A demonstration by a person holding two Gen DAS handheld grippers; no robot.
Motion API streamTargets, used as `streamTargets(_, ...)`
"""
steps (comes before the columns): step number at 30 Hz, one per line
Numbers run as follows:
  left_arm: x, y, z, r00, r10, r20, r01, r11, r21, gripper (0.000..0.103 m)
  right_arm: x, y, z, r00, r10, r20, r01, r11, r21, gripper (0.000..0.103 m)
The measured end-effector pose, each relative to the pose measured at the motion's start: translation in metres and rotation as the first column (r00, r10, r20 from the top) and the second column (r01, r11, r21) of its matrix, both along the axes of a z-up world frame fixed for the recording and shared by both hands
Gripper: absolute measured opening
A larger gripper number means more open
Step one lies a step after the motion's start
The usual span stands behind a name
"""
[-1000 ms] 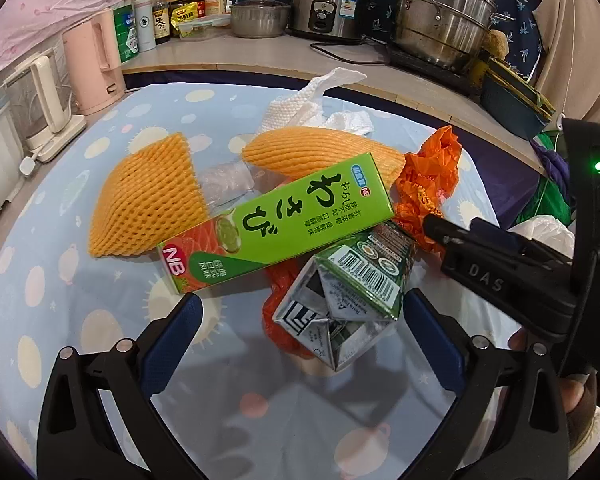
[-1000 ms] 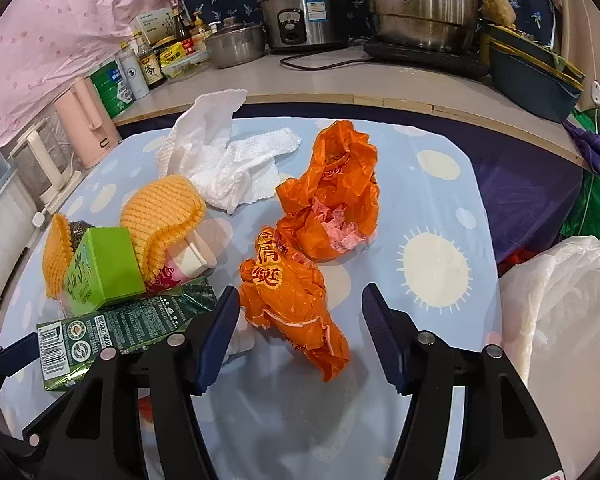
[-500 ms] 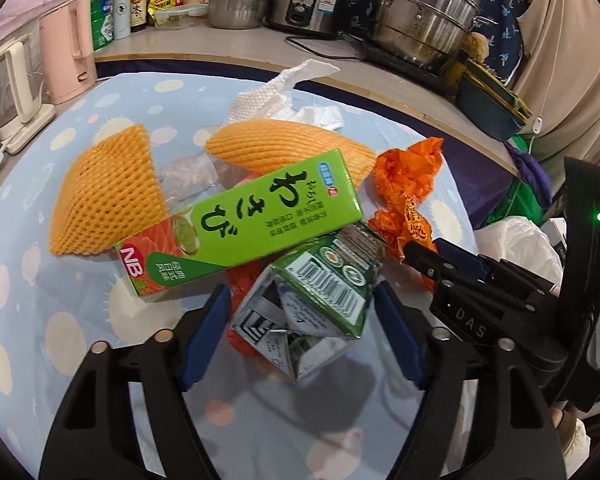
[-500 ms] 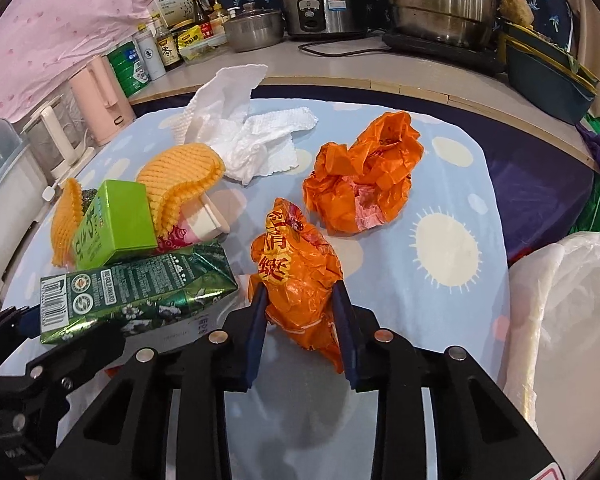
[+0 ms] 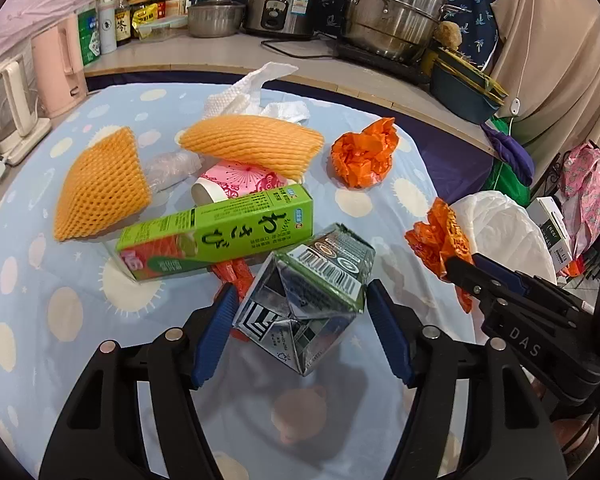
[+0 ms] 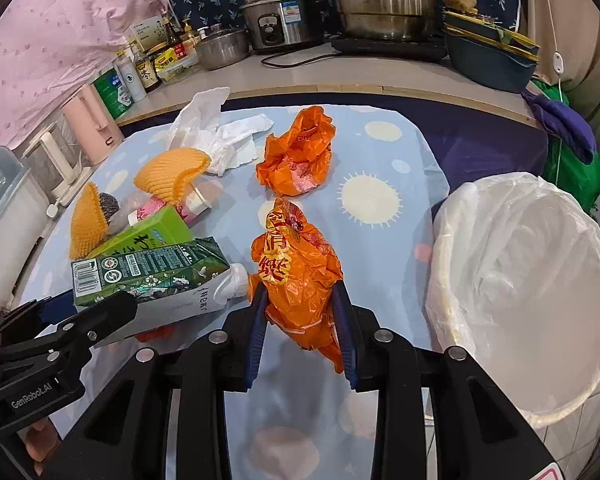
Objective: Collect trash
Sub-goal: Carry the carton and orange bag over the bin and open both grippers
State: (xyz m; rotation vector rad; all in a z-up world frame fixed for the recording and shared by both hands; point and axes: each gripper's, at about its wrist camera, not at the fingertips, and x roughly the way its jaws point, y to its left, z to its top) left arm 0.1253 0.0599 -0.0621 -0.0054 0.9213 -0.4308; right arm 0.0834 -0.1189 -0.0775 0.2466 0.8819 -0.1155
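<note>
My left gripper [image 5: 302, 320] has a crushed green and silver drink carton [image 5: 308, 292] between its blue pads. Its jaws are still closing, and the pads press on the carton, which hangs above its shadow on the tablecloth. In the right wrist view the same carton [image 6: 148, 276] sticks out of the left gripper's fingers [image 6: 100, 320]. My right gripper [image 6: 300, 312] is shut on a crumpled orange plastic bag [image 6: 296, 276] with red print, raised off the cloth. The bin with a white liner [image 6: 532, 280] stands just to its right, beyond the table edge.
On the blue sun-print tablecloth [image 5: 40, 280] lie a green wasabi box [image 5: 220, 236], two orange foam nets [image 5: 100, 188], a pink paper cup [image 5: 236, 180], a second orange bag [image 5: 364, 156], white paper towel [image 5: 256, 92] and a red scrap [image 5: 236, 276]. Pots and bottles line the counter behind.
Both grippers closed, the left on the carton, the right on the orange bag. Both items rose off the cloth. The right gripper shifted right and the bin came into full view.
</note>
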Motion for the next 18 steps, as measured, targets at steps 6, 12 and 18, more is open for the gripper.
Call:
streamTargets(6, -0.024, -0.005, 0.015, 0.999, -0.004, 0.031, 0.003, 1.000, 0.026, 0.060, -0.029, -0.007, 0.009, 0.999, -0.040, -0.011, 0.040, 0.999, 0.005, 0.030)
streamTargets(12, -0.041, -0.013, 0.028, 0.999, -0.012, 0.044, 0.010, 0.999, 0.045, 0.051, -0.058, -0.020, 0.018, 0.996, -0.084, 0.003, 0.084, 0.996, 0.030, 0.030)
streamTargets(18, -0.056, -0.028, 0.039, 0.997, -0.034, 0.073, 0.029, 0.997, 0.069, 0.048, -0.082, -0.035, 0.026, 0.992, -0.126, 0.025, 0.125, 0.991, 0.047, 0.030)
